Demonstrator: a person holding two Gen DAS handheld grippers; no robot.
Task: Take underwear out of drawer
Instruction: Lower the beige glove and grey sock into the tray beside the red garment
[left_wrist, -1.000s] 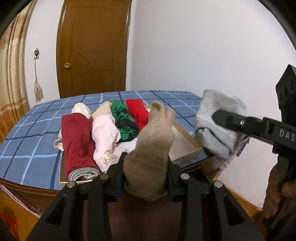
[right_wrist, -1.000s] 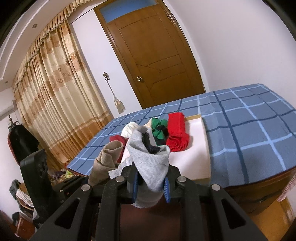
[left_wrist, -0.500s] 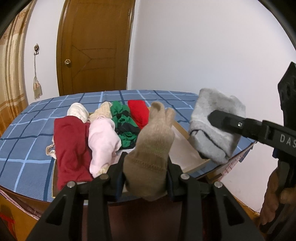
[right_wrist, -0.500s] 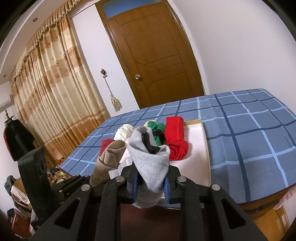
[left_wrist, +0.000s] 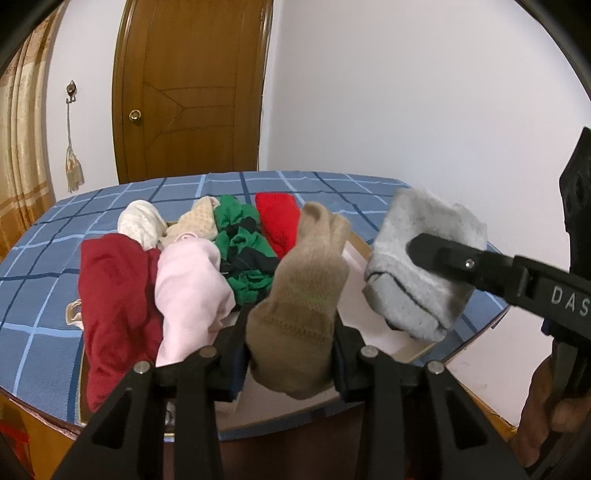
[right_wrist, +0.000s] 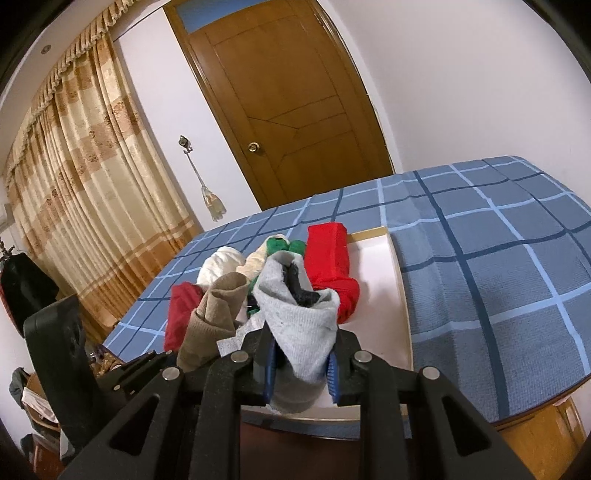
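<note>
Two tongs each clamp one garment, tan roll left, grey roll right.

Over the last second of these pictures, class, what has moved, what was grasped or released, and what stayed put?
Both grippers moved closer to the bed: the drawer tray and its clothes loom larger. Nothing was grasped or released. The left hand-held gripper stays clamped on the tan sock, the right hand-held gripper on the grey sock. The rolled clothes, such as the red roll, lie as before.
</note>
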